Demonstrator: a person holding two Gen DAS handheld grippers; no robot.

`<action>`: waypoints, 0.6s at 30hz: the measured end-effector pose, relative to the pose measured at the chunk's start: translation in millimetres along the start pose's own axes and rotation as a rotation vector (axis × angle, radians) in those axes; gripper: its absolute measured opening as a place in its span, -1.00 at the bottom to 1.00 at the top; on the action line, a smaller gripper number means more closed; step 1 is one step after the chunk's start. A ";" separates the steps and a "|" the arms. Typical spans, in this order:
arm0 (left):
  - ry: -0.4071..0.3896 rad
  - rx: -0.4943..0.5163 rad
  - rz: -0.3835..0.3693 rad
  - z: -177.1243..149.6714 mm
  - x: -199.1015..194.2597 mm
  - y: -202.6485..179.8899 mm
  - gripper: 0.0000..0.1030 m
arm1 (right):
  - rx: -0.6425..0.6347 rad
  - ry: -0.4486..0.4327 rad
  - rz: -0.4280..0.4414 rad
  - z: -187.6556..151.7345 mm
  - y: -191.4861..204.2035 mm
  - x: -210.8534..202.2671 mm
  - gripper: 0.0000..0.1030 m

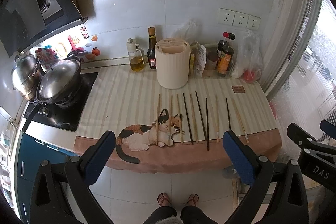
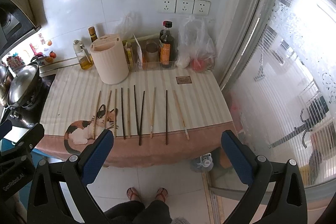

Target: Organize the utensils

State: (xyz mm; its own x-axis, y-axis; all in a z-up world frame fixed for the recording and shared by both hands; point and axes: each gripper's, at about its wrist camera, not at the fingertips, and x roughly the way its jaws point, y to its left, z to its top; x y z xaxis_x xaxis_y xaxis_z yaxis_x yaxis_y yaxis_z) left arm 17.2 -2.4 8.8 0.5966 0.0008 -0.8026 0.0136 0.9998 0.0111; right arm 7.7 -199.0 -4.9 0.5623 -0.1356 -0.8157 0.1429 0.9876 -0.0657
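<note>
Both grippers, left (image 1: 169,152) and right (image 2: 167,152), hold their blue-padded fingers (image 2: 98,157) wide apart, empty. Ten wooden chopsticks (image 1: 206,123) lie side by side on the cat-print-covered desk (image 1: 117,98), before a cream cylindrical utensil holder (image 1: 172,64).

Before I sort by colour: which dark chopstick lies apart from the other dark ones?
The dark brown chopstick second from the right end, lying alone between two pale wooden ones; the other three dark chopsticks sit nearer the row's middle.

Far beyond the tongs, the holder (image 1: 172,63) hides the sauce bottle's (image 1: 151,49) side; the left-hand pots (image 2: 12,85) run off frame.
</note>
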 end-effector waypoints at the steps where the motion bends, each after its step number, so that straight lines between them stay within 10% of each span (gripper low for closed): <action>1: 0.000 0.001 -0.001 1.7 0.9 -0.2 1.00 | 0.000 0.000 -0.001 1.4 0.8 0.2 1.00; 18: -0.003 -0.002 -0.001 -1.2 0.7 -0.6 1.00 | -0.001 -0.005 -0.001 2.6 2.5 0.0 1.00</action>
State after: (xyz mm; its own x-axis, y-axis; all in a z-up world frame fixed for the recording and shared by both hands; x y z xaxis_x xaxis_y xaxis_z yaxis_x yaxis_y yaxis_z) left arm 16.6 -3.0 7.6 0.5986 0.0000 -0.8010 0.0125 0.9999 0.0093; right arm 10.1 -196.7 -3.6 0.5659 -0.1369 -0.8131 0.1426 0.9875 -0.0670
